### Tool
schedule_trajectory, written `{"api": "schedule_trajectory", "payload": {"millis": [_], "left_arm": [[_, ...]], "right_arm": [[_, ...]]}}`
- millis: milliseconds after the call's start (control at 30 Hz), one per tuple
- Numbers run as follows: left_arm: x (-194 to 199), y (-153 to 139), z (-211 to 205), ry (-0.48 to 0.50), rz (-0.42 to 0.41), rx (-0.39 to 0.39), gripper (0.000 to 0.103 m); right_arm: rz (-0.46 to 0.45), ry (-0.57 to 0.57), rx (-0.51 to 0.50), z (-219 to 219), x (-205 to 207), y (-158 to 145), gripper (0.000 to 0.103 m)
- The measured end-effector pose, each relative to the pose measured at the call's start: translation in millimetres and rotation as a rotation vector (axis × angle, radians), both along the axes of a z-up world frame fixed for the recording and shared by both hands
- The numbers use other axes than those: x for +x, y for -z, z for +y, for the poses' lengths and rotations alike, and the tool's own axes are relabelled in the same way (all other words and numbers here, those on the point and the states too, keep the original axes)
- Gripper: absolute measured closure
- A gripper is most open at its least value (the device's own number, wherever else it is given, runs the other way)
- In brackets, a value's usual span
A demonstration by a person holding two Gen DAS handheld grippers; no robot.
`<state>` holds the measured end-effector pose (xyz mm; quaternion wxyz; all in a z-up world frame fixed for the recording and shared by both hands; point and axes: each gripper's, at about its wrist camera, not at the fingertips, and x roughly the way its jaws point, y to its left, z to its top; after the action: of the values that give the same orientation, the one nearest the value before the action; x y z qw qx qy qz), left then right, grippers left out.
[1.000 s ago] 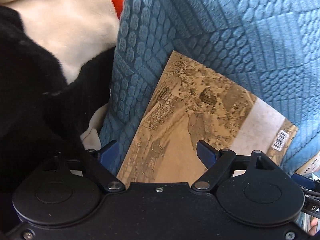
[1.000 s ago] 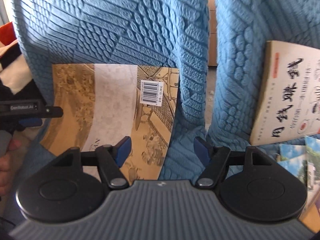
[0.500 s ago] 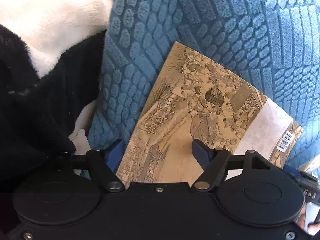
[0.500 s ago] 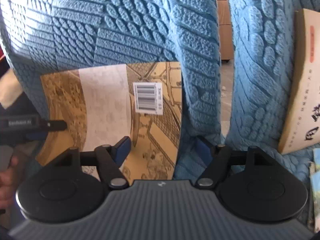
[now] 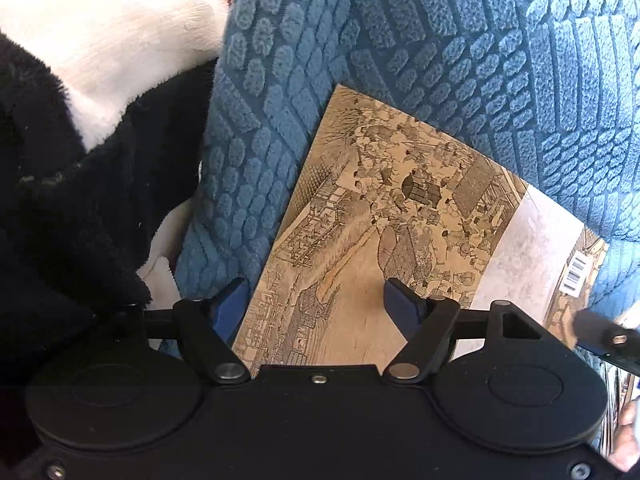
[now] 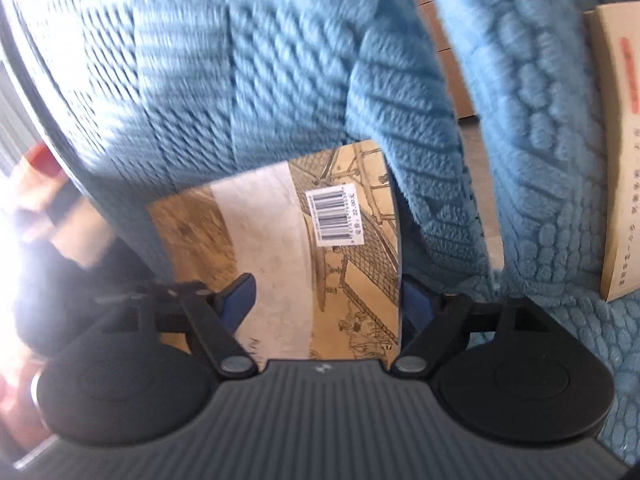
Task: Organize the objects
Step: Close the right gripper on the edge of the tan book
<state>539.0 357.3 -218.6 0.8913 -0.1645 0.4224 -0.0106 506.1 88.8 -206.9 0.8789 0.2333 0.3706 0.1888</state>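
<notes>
I judge the thin paperback book (image 5: 384, 240) light and floppy; left gripper (image 5: 316, 300) open, right gripper (image 6: 326, 300) opening astride its edge.

- The left wrist view is sharp and evenly lit by daylight; the blue cushion (image 5: 460, 40) shows every bump of its weave.
- The white plush (image 5: 100, 40) at its upper left is bright, nearly washed out, while the black plush (image 5: 60, 200) below it loses detail in darkness.
- The right wrist view is smeared by motion; the cushion's pattern streaks.
- Strong glare (image 6: 24, 280) burns out its left edge.
- The barcode (image 6: 336, 216) on the book (image 6: 260, 240) stays fairly readable.
- Both views bend straight lines near the edges.
</notes>
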Motion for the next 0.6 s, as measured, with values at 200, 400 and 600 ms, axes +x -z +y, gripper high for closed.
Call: {"api": "schedule_trajectory", "payload": {"millis": [200, 400, 600], "left_arm": [[-1, -1, 5, 0.001, 0.002, -0.047, 0.032], [-2, -1, 4, 0.014, 0.000, -0.005, 0.032], [-2, -1, 5, 0.033, -0.011, -0.026, 0.032]], "right_arm": [[-0.071, -0.051, 0.172, -26, -16, -19, 0.024], [-0.082, -0.098, 0.241, -44, -15, -24, 0.047], [-0.099, -0.285, 0.350, -75, -16, -22, 0.053]]}}
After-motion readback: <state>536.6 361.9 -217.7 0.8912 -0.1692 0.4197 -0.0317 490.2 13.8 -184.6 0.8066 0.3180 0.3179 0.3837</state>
